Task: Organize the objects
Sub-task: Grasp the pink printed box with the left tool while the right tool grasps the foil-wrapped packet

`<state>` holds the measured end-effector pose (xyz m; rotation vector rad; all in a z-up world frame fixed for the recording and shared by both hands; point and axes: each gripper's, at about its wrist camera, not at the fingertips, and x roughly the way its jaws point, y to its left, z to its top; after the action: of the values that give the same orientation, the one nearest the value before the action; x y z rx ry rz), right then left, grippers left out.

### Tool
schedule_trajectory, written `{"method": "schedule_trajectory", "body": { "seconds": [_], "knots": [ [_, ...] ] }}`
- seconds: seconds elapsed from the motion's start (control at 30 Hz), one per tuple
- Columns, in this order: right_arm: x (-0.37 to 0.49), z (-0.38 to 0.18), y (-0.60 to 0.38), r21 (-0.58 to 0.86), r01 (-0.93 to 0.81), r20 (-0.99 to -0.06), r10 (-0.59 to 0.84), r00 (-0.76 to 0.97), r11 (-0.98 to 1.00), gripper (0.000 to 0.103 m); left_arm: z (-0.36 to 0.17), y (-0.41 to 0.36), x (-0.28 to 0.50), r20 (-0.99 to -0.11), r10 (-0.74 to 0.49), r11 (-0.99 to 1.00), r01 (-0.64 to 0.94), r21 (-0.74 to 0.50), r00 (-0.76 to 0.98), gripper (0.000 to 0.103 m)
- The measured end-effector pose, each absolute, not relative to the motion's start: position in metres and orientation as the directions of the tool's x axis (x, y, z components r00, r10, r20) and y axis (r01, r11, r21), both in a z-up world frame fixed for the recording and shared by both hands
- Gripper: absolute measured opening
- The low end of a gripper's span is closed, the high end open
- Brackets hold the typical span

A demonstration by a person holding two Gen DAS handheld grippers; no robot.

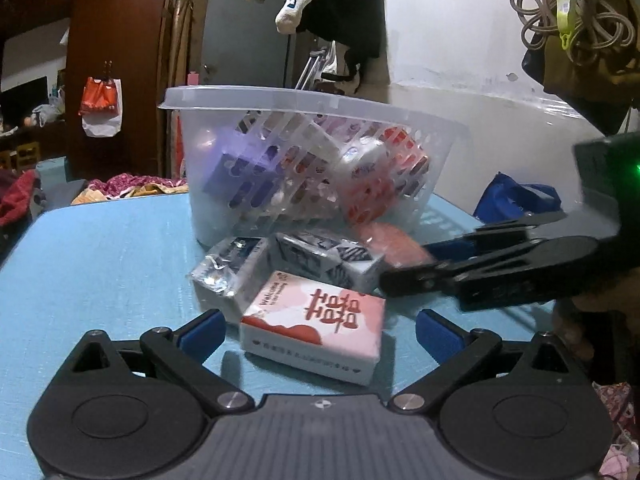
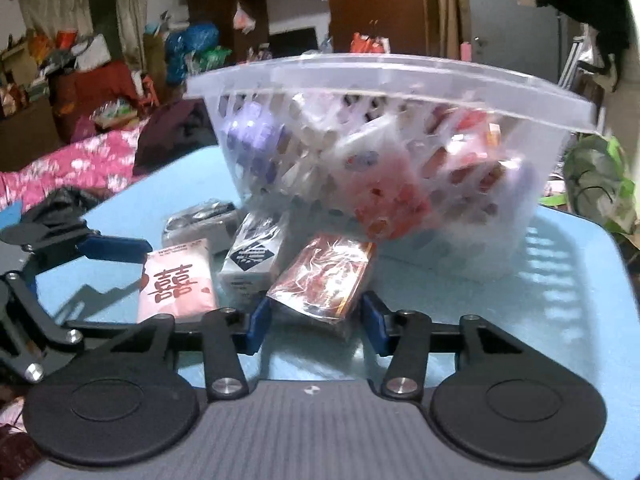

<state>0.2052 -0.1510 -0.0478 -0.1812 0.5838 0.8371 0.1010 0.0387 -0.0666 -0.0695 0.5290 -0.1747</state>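
Closest to the left wrist camera, the left gripper (image 1: 318, 330) sits low over the blue table (image 1: 100, 260) with its jaws spread wide, its blue pads (image 1: 202, 330) flanking a pink and white box (image 1: 316, 330) printed with a red double-happiness character. The pads stand clear of the box on both sides, so nothing is held yet; the wide opening appears set to take the box across its breadth.

In the right wrist view, the right gripper (image 2: 316, 322) is also open, its pads (image 2: 258, 320) lying close on either side of a red cellophane-wrapped packet (image 2: 324, 280). Whether they touch the wrapper cannot be told, though it does not look squeezed.

Between the two boxes lie a black and white patterned box (image 2: 250, 264) and, behind it, a silvery wrapped packet (image 2: 200, 220), all bunched just in front of a clear slotted plastic basket (image 1: 320, 108). The basket already contains several similar packets, purple, white and red, seen through its slots.

The loose boxes sit at the basket's foot, likely awaiting transfer into it. Each gripper seems lined up on its own box, suggesting a pick by both hands.
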Motion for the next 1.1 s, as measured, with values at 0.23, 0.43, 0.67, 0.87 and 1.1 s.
{"method": "schedule_trajectory", "body": {
  "seconds": [0.23, 0.43, 0.67, 0.87, 1.1],
  "knots": [
    [0.193, -0.048, -0.188, 0.104, -0.712, -0.510, 0.652, 0.561, 0.694, 0.052, -0.067, 0.029, 0.107, -0.523, -0.157, 0.988, 0.124, -0.097, 0.838, 0.096],
    [0.190, -0.052, -0.203, 0.156, -0.701, -0.456, 0.681, 0.574, 0.695, 0.052, -0.067, 0.042, 0.098, -0.460, -0.141, 0.984, 0.074, -0.160, 0.877, 0.082],
    [0.178, -0.051, -0.217, 0.167, -0.698, -0.341, 0.705, 0.622, 0.696, 0.052, -0.068, 0.052, 0.079, -0.330, -0.175, 0.971, 0.108, -0.211, 0.928, 0.082],
    [0.178, -0.050, -0.217, 0.161, -0.695, -0.322, 0.703, 0.634, 0.701, 0.052, -0.066, 0.052, 0.077, -0.316, -0.174, 0.971, 0.109, -0.210, 0.933, 0.082],
    [0.177, -0.052, -0.215, 0.143, -0.691, -0.325, 0.693, 0.643, 0.708, 0.051, -0.066, 0.053, 0.078, -0.318, -0.173, 0.970, 0.106, -0.218, 0.932, 0.082]
  ]
}}
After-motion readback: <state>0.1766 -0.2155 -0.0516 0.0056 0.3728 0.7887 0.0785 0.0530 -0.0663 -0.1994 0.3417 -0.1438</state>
